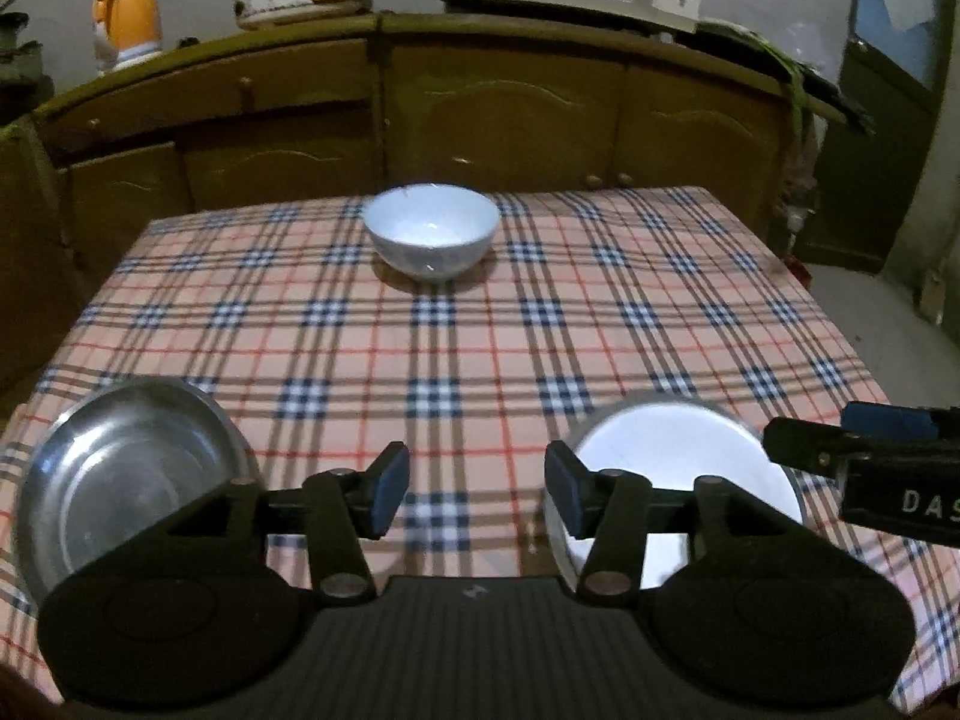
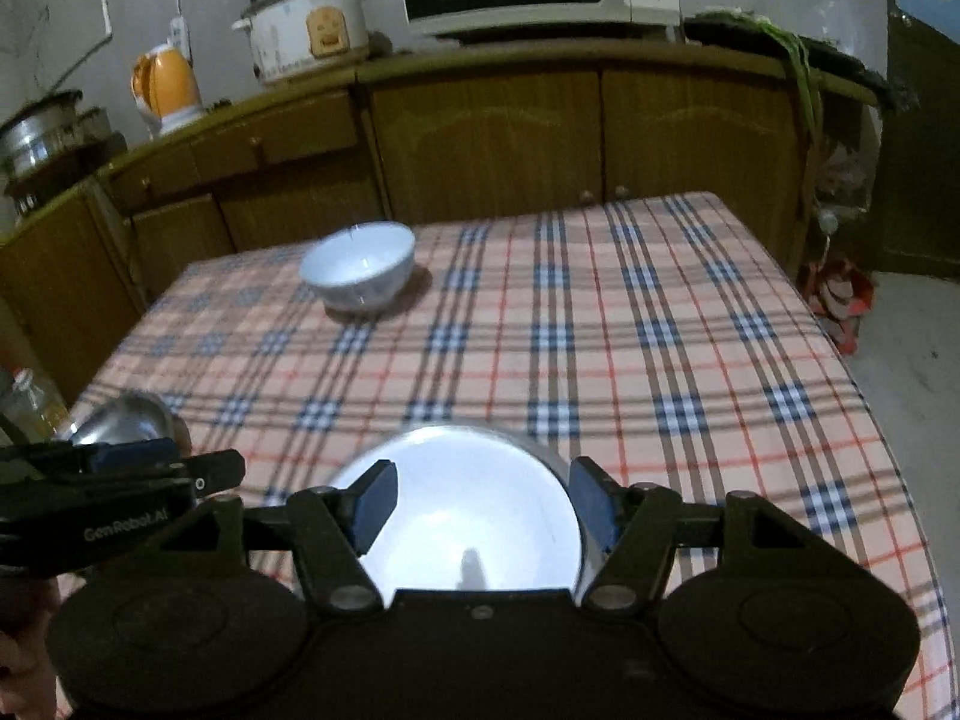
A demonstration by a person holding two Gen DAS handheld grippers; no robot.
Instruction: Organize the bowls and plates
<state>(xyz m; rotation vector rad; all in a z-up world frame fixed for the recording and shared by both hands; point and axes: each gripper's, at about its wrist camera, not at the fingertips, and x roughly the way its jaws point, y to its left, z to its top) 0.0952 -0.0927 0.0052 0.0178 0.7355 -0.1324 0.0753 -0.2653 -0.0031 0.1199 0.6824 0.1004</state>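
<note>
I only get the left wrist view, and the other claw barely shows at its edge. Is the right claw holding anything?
Observer: No. The right claw is open. Its fingers hang over the shiny steel bowl at the near edge of the table and grip nothing.
Operator: Is anything past the table's left edge that I can't see?
Observer: Yes, a clear bottle stands there, just beyond the second steel bowl. I can't tell whether it rests on the table.
</note>
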